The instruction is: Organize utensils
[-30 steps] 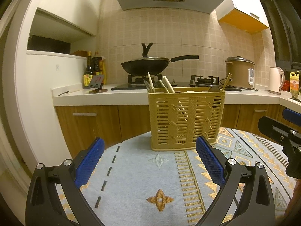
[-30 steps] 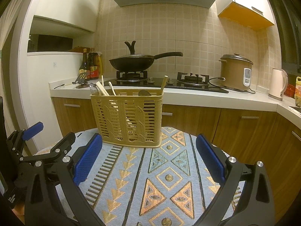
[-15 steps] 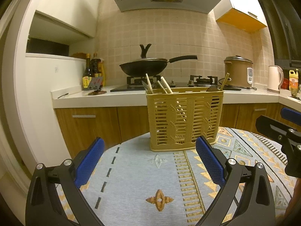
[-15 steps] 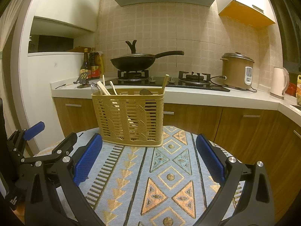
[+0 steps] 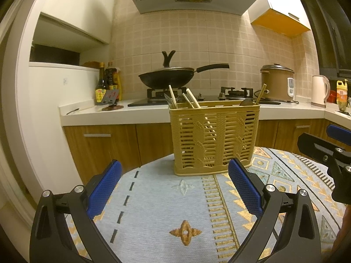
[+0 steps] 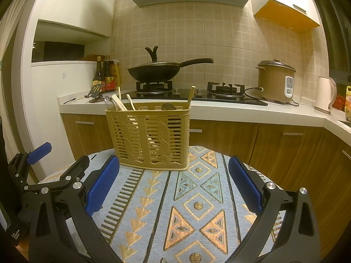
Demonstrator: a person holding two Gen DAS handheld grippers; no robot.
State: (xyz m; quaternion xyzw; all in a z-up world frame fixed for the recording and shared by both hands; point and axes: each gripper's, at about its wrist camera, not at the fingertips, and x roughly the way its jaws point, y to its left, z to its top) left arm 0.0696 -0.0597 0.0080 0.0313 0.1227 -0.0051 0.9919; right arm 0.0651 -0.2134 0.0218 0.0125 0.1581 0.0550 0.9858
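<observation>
One slotted tan utensil basket (image 5: 214,139) stands upright at the far edge of a round table under a patterned cloth (image 5: 166,208). Its left compartment holds a cluster of pale handles (image 5: 186,99), too crowded to count surely; the right end holds one wooden stick (image 5: 261,93) and one dark spoon bowl (image 6: 168,106). The left gripper (image 5: 174,185) and right gripper (image 6: 174,183) hover near the viewer, fingers spread wide and holding nothing. Behind: one black wok (image 5: 167,77), one rice cooker (image 6: 276,81), one white kettle (image 5: 319,91), and a group of bottles (image 5: 108,81). The left view alone shows a yellow bottle (image 5: 341,92) far right in full; the right view alone shows the left gripper from the side, at its left edge.
</observation>
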